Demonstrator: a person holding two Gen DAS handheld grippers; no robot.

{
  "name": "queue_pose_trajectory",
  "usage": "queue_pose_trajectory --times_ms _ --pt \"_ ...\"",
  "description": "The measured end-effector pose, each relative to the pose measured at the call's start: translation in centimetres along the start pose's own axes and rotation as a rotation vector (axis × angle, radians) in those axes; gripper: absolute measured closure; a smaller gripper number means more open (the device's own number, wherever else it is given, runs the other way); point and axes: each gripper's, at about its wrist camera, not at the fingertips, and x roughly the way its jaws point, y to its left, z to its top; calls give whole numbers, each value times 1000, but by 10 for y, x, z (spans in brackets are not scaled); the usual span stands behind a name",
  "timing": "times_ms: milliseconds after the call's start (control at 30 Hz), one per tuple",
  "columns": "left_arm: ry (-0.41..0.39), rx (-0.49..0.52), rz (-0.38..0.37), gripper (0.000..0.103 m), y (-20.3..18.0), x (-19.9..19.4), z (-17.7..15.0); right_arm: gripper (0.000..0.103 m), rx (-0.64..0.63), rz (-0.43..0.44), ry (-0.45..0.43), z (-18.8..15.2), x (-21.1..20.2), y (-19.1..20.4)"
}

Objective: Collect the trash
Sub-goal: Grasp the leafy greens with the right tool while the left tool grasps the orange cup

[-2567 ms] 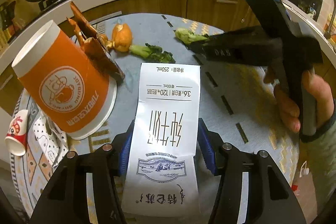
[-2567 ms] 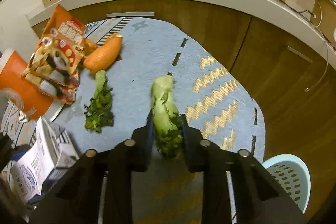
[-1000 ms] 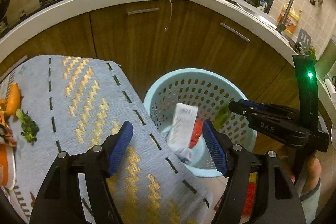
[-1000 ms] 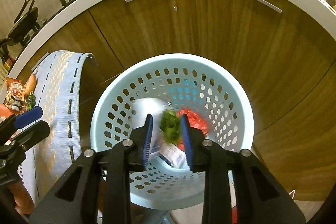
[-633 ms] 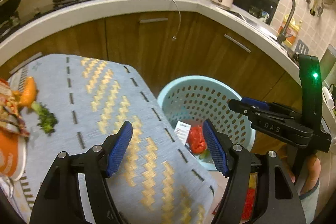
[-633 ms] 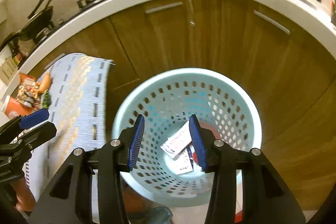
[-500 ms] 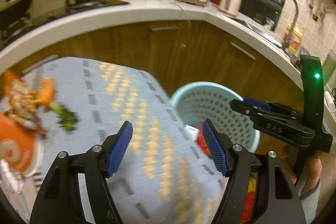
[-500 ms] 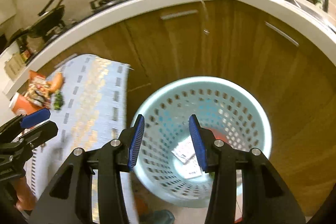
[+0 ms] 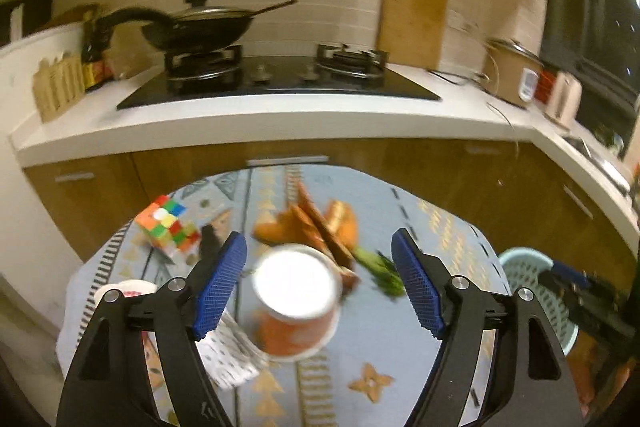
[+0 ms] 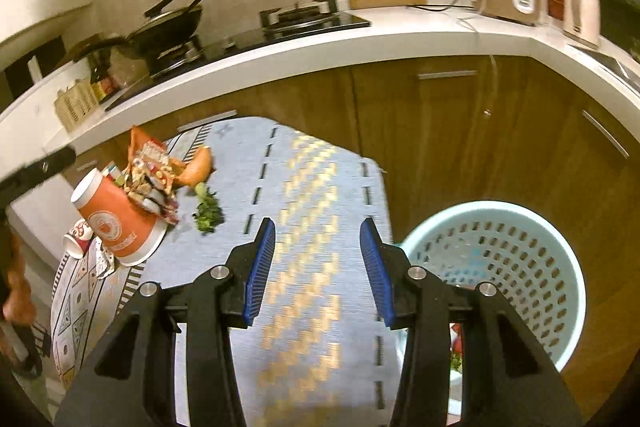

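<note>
Left tongs (image 9: 319, 283) are standing wide apart, nothing between the pads; the jaws have just been opening further. They are hanging over the orange paper cup (image 9: 298, 307), which is sitting upside down on the bench (image 9: 440, 227). Behind the cup a snack wrapper (image 9: 320, 227) is lying, with a green leafy scrap (image 9: 380, 273) just beside it and an orange peel (image 9: 340, 223) near. A puzzle cube (image 9: 168, 227) is sitting off to the left.

Right tongs (image 10: 317, 267) are also apart and holding nothing; they have just been opening. I am seeing the pale blue basket (image 10: 520, 267) on the floor beside the bench, at the right, with some trash already lying inside.
</note>
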Motion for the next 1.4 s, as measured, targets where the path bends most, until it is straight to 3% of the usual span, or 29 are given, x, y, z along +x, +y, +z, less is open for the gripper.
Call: queue_pose_trajectory --times_ms 67,133,200,333,433,533,633,733,800,933,1033,1200,1400 --pt "40 -23 -48 33 12 14 7 62 -14 2 4 0 2 7" --pt "85 -35 -85 46 16 27 8 62 -25 7 11 0 3 13" --pt "114 -47 -137 50 19 33 1 62 -37 5 13 -1 2 17" --pt "80 -16 -198 50 10 12 -15 62 -41 2 20 -3 2 16" --pt "87 19 -301 50 -4 -10 -31 62 -37 7 24 -3 1 15" --pt "111 58 -346 48 -20 -24 -53 62 -30 27 22 -2 1 15" --pt "188 72 -352 48 -33 -23 -77 62 -32 39 28 -4 2 18" --pt "247 65 -324 48 -35 -18 -102 62 -42 48 29 -6 1 21" --pt "256 39 -256 48 -29 -15 -112 62 -43 55 31 -8 1 21" --pt "276 -61 -105 33 -18 -7 -122 62 -45 84 38 -6 7 25" --pt "305 -160 -88 17 -8 7 -117 62 -82 105 44 1 16 37" --pt "371 -246 -60 17 -12 37 -106 62 -161 152 73 16 39 63" --pt "385 -230 -8 17 -23 53 -105 62 -250 159 107 26 68 87"
